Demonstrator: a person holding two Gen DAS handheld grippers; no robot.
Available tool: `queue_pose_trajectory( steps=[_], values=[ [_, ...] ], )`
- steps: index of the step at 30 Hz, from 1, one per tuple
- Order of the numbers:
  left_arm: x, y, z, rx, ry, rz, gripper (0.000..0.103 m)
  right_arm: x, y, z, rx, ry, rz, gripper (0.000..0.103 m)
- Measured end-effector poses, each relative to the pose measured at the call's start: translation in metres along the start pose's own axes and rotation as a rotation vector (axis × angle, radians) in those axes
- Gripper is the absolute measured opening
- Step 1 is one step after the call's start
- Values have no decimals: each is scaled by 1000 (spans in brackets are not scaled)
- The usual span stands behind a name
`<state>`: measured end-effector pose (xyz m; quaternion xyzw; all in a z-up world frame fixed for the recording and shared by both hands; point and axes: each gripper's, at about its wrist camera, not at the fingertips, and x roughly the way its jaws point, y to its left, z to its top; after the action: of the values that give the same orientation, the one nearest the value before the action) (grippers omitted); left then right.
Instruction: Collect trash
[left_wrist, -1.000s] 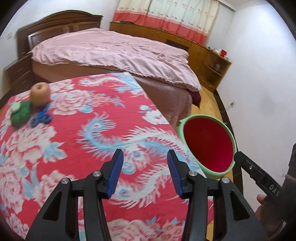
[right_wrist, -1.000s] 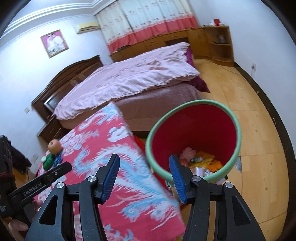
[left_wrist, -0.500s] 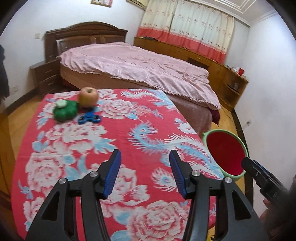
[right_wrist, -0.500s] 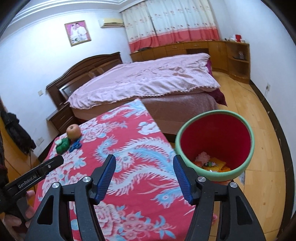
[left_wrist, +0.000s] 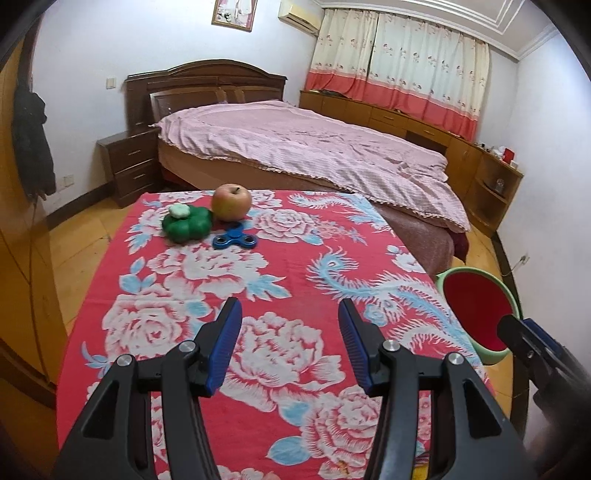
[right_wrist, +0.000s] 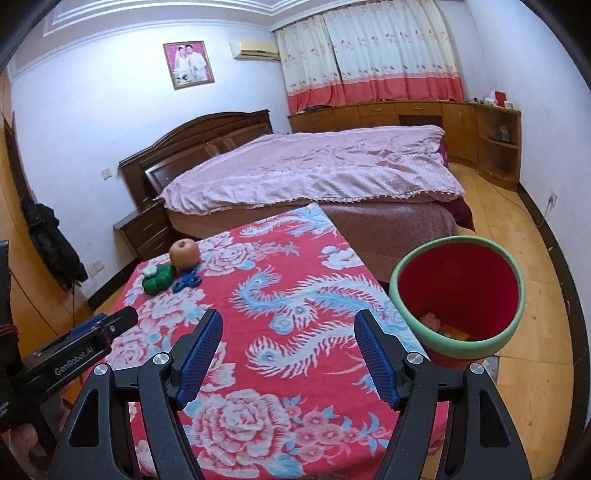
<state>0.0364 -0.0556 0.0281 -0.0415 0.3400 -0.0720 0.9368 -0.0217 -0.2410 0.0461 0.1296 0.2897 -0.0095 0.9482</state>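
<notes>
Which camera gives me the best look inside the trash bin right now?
The right wrist view: the trash bin sits nearly whole in frame, and scraps show at its bottom. The left wrist view catches only the bin's rim and red inner wall at the right edge, partly behind the right claw.

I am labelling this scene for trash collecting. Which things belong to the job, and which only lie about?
Job: bin, the trash in it, left gripper, right gripper.

Probably lying about: apple, green toy, blue spinner, bed.
</notes>
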Motion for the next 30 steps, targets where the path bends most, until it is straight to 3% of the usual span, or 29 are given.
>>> queue_pose_trajectory(
  steps=[30],
  values=[
    [-5, -2, -1, 3, -21, 17, 54, -3, 0, -1, 8, 3, 3, 75]
  ],
)
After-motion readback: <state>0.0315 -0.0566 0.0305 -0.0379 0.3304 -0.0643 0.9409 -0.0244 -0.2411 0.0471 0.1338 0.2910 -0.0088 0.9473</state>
